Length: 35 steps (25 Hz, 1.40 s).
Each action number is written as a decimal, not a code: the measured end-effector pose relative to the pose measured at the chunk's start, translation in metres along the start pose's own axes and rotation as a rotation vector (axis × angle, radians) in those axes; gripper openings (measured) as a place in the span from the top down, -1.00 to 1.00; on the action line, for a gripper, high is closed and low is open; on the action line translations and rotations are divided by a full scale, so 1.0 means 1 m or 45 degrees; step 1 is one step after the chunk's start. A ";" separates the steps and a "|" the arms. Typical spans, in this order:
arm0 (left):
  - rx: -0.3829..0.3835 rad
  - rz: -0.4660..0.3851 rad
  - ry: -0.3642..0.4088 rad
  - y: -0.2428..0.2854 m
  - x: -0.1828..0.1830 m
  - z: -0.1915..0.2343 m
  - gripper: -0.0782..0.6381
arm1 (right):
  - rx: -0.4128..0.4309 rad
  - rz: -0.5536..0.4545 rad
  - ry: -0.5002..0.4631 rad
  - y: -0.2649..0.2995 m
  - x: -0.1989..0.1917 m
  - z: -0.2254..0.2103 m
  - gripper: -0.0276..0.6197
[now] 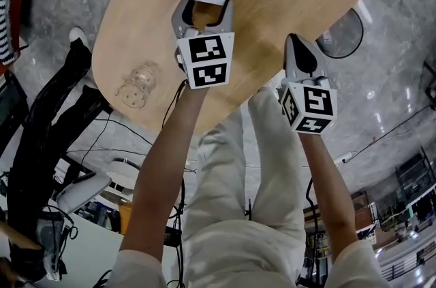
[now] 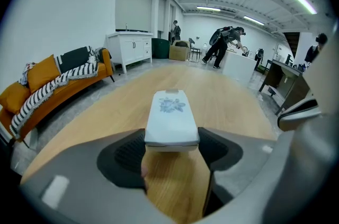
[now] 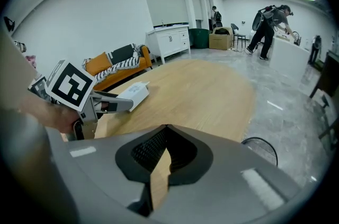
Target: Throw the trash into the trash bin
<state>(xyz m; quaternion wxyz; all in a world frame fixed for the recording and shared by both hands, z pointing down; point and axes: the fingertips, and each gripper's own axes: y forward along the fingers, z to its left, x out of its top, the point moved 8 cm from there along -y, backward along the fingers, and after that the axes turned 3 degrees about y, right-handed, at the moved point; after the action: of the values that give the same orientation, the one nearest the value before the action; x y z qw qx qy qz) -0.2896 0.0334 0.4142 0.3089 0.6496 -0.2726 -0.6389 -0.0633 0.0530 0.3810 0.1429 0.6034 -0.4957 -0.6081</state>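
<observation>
Left gripper view shows the left hand-held gripper (image 2: 172, 135) with its jaws set apart to the width of a white box (image 2: 170, 114). The two dark pads lie against the left and right sides of the box's near end, clamped on it. The rest of the box reaches out past the jaw tips over the wooden worktop (image 2: 233, 104), with a blue flower print on its upper face. These frames do not show whether the box rests on the wood or is lifted just clear of it. In the head view the box lies straight ahead of this same gripper, in line with it. The right hand-held gripper (image 1: 294, 41) hangs to the right of the left hand-held gripper and a little nearer the person, over the worktop's edge. Its jaws are together with nothing between them. Further right again, on the floor just beside the worktop, stands a round black-rimmed bin (image 1: 343, 35). A clear plastic container (image 1: 136, 86) lies on the worktop to the left of the left hand-held gripper, well apart from the box.
</observation>
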 end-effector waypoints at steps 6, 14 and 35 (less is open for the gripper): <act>-0.023 -0.043 0.016 -0.006 0.016 -0.025 -0.13 | -0.004 -0.017 0.012 -0.012 -0.001 -0.012 0.83; -0.078 -0.062 0.069 -0.011 0.030 -0.071 -0.13 | -0.052 -0.061 0.064 -0.038 -0.009 -0.041 0.83; -0.307 -0.052 0.267 -0.017 0.040 -0.211 -0.13 | -0.216 -0.120 0.247 -0.102 -0.051 -0.136 0.83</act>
<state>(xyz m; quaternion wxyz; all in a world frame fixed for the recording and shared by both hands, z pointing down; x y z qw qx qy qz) -0.0782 0.0256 0.3736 0.3984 0.6762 -0.1469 -0.6020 0.1111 0.0810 0.3620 0.2121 0.6678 -0.3973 -0.5926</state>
